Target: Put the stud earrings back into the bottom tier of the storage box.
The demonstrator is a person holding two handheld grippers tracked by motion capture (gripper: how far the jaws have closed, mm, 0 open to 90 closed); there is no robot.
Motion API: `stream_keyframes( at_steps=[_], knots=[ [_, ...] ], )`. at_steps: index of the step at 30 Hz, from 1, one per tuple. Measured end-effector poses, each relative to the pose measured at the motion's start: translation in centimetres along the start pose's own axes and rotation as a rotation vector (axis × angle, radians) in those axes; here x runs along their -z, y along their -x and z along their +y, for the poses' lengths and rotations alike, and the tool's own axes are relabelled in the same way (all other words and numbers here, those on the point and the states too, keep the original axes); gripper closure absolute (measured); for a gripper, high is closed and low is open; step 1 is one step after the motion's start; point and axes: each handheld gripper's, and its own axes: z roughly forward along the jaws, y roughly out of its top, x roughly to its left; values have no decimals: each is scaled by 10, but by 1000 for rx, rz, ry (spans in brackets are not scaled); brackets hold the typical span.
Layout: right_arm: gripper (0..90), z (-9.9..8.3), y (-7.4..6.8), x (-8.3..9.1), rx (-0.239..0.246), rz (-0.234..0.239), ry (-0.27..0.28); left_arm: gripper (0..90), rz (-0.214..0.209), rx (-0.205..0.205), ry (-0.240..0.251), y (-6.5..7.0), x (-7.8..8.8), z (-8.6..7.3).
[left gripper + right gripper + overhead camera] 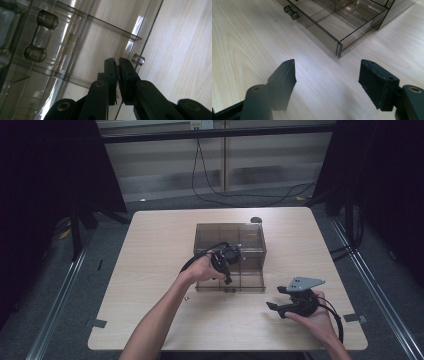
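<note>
A smoky clear plastic drawer box (252,234) stands mid-table, and one drawer (250,277) is pulled out toward me. My left gripper (228,279) hangs over the drawer's front left part, pointing down. In the left gripper view its jaws (117,60) are shut with no object visible between them. They sit against the tinted panels, beside a small clear knob (138,59) and right of a clear bar handle (40,35). My right gripper (275,298) rests low over the table at the front right. It is open and empty (327,75), facing the drawer's corner (339,48).
Light wooden table (150,270) with open room left of the box and along the front. A small dark round thing (256,220) lies at the far edge behind the box. Dark handle knobs (291,13) stick out from the drawer front. Cables trail on the floor beyond.
</note>
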Motion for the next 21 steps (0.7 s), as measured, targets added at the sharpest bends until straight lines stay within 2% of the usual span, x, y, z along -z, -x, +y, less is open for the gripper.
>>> stream_keyframes(
  at_steps=[7,9,18,21],
  knots=[
    [290,0,0,0,-1,5,2,852,-8,3,-22,-5,-9,0],
    [291,0,0,0,-2,5,1,853,2,-6,-22,-6,-11,1],
    [290,-1,0,-1,0,-1,-8,848,-4,18,-34,-6,-16,4],
    [289,-1,0,-1,1,5,-7,825,23,15,-29,-4,-15,4]
  ],
)
